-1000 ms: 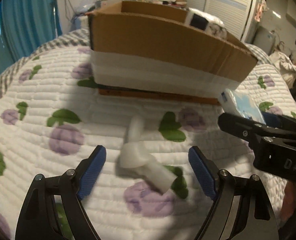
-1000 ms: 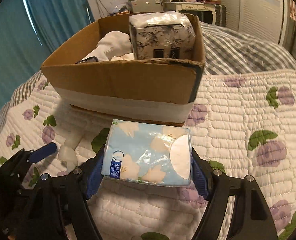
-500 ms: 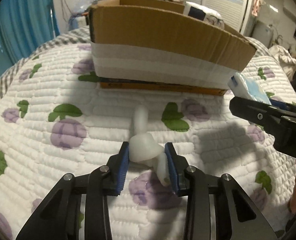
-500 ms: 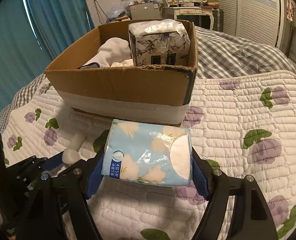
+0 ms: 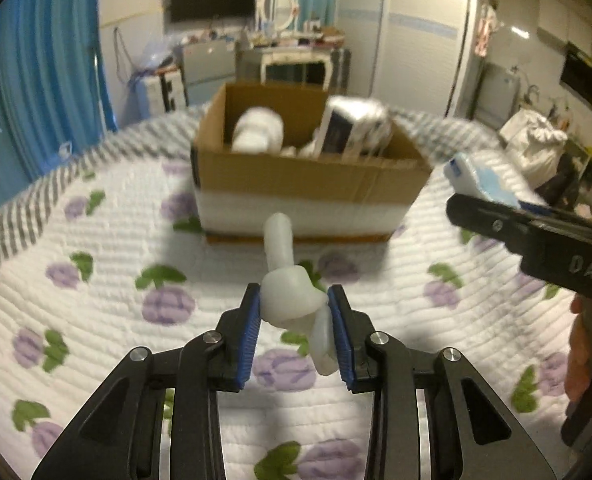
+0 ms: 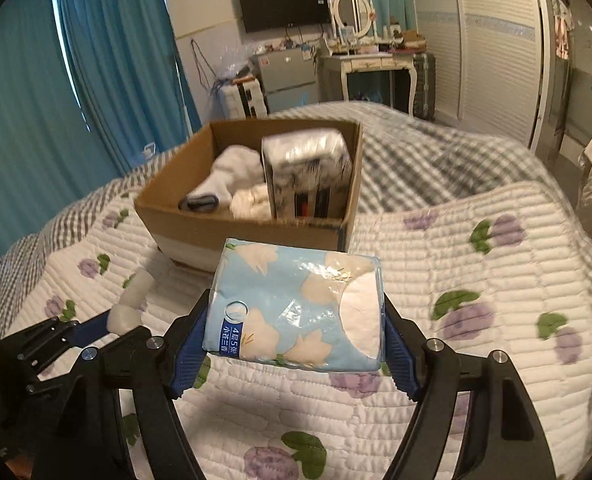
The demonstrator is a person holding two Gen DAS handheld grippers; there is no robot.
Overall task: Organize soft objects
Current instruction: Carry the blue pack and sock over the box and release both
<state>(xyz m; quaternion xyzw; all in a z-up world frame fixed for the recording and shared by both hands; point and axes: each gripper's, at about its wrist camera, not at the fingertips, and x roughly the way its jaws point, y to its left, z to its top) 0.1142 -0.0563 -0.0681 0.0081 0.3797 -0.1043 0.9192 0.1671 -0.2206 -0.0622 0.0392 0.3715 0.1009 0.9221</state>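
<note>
- Left gripper [image 5: 294, 316] is clenched on a knotted, translucent white soft rubbery piece [image 5: 290, 296]; one stub of it juts forward past the blue fingertips [image 5: 252, 320], another hangs down between them; it is lifted off the white quilted bedspread with purple flowers [image 5: 96, 280]
- Right gripper [image 6: 296, 344] grips a pale blue flower-printed plastic pack of tissues [image 6: 296, 304] across its width; the pack rides level above the quilt
- Ahead of both claws sits the open brown cardboard box [image 6: 184, 216], holding white cloth bundles [image 6: 232, 176] and a tall dark-printed tissue pack [image 6: 307, 172]
- Risks, as I judge them: the slick knot could squirm out of the narrow pinch on the way; the hanging stub could snag the box's near wall; both claws heading for one opening could collide; free room inside lies mostly toward the left claw's side
</note>
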